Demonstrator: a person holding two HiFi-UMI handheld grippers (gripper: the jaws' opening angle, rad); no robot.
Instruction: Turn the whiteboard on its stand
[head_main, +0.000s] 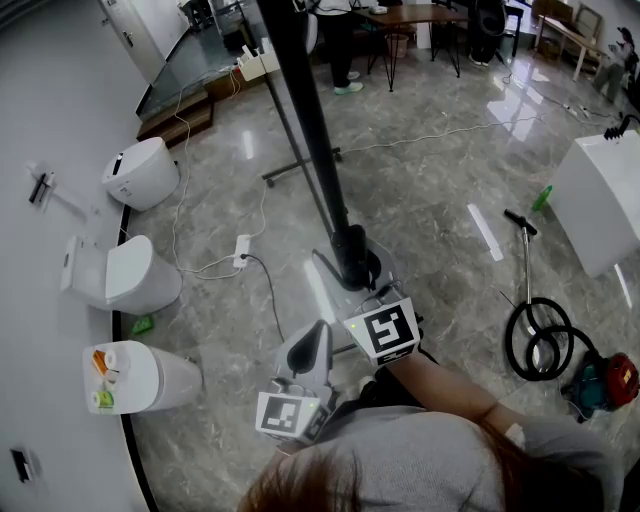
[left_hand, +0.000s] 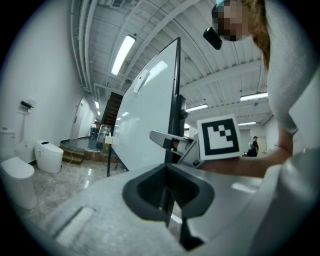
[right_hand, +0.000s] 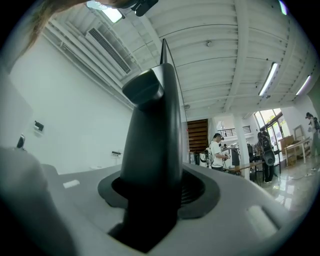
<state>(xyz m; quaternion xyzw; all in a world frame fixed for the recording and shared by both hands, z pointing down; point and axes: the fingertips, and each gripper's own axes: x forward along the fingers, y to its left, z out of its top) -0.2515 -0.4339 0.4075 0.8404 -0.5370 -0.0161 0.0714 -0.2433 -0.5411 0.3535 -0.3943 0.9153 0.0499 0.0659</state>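
1. The whiteboard (head_main: 305, 110) stands edge-on in front of me in the head view. It shows as a black bar running from the top of the picture down to a round black fitting (head_main: 350, 262) just ahead of my two grippers.
2. My right gripper (head_main: 372, 298) is clenched on the board's black side frame (right_hand: 150, 150). In the right gripper view the dark bar fills the gap between the jaws and narrows to a thin edge against the ceiling.
3. My left gripper (head_main: 310, 345) sits just beside the right one, nearer to me, and grasps nothing. In the left gripper view its jaws are drawn together to a narrow slit.
4. In the left gripper view the board's white writing face spreads to the left of the frame, with ceiling lights reflected in it. The right gripper's marker cube (left_hand: 217, 137) shows just to the right of the frame.
5. A foot of the stand (head_main: 300, 166) lies on the glossy marble floor (head_main: 430, 190) beyond the board.
6. White toilets (head_main: 140, 172) line the wall on my left, with cables trailing across the floor near them.
7. A vacuum cleaner (head_main: 600, 385) with a coiled black hose (head_main: 540, 340) lies on my right, well apart from the board and near a white cabinet (head_main: 600, 200).
8. A person (right_hand: 217, 150) stands far in the background of the right gripper view.
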